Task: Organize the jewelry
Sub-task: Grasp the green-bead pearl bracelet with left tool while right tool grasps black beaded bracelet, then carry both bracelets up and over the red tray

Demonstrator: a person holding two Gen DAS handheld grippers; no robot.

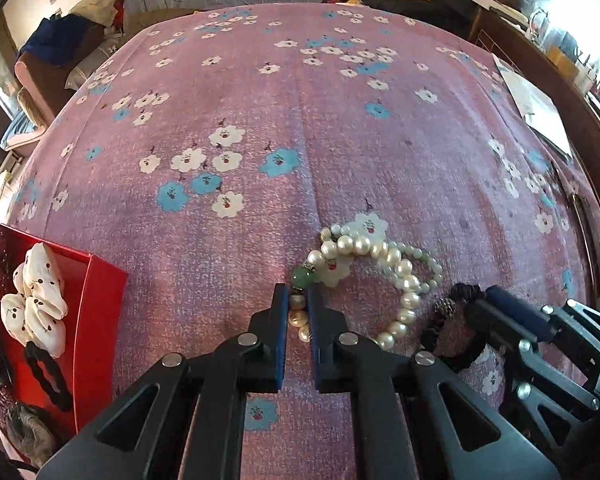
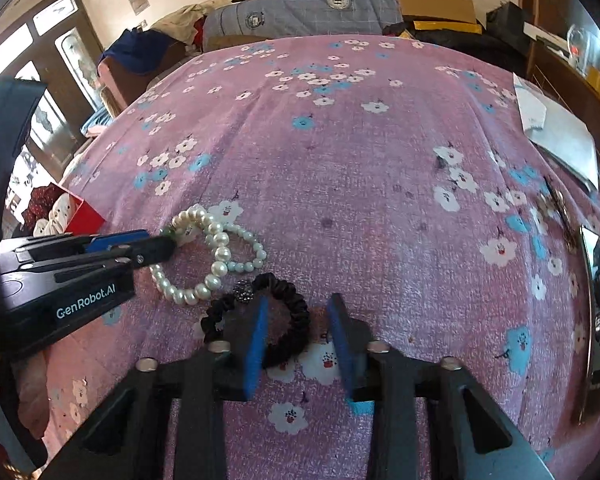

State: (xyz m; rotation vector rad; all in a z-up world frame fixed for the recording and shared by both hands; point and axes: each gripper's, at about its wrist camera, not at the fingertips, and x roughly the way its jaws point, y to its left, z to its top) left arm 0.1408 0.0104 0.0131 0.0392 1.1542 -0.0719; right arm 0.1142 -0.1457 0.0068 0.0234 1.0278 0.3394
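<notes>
Glossy pearl bracelet, matt cloth bedspread, ruched fabric scrunchie

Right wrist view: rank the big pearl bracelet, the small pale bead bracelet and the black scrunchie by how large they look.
1. Black scrunchie, but it lies nearest the camera, so first place is unsure.
2. Big pearl bracelet, a close match in span.
3. Small pale bead bracelet, clearly smallest.

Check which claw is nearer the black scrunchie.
Right. The right claw straddles the black scrunchie, one finger inside its loop. The left claw sits beside it, shut on the pearl bracelet.
</notes>
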